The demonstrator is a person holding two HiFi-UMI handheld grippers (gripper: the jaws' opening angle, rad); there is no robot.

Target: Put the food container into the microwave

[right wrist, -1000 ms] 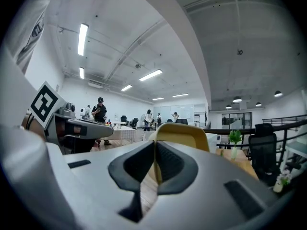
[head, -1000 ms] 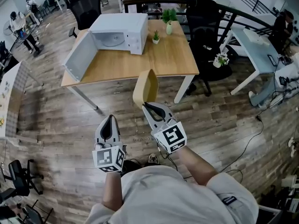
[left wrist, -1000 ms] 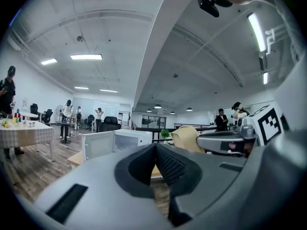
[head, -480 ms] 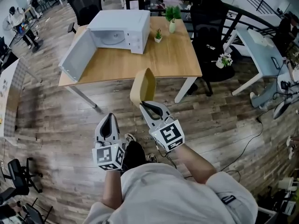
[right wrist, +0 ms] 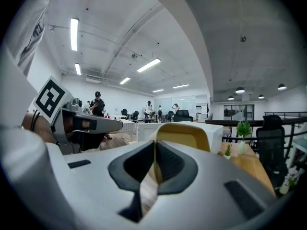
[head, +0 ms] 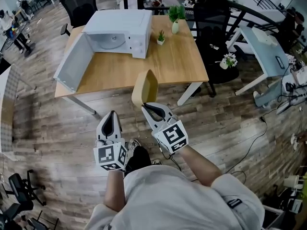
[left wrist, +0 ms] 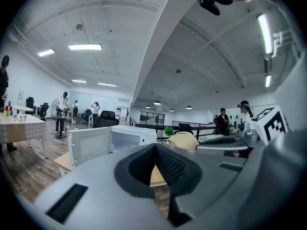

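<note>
My right gripper (right wrist: 154, 150) has its jaws pinched on the rim of the yellow food container (head: 145, 86), which I hold up on edge in the air, on the near side of the bench (head: 172, 63). My left gripper (left wrist: 154, 152) has its jaws pressed together on nothing, low beside the right. Farther back on the bench, the white microwave (head: 122, 25) stands with its door (head: 72, 66) swung wide, with two small potted plants (head: 160, 37) to its right.

Left tongs (left wrist: 155, 157) together and empty, open-doored microwave (left wrist: 134, 135) beyond
</note>
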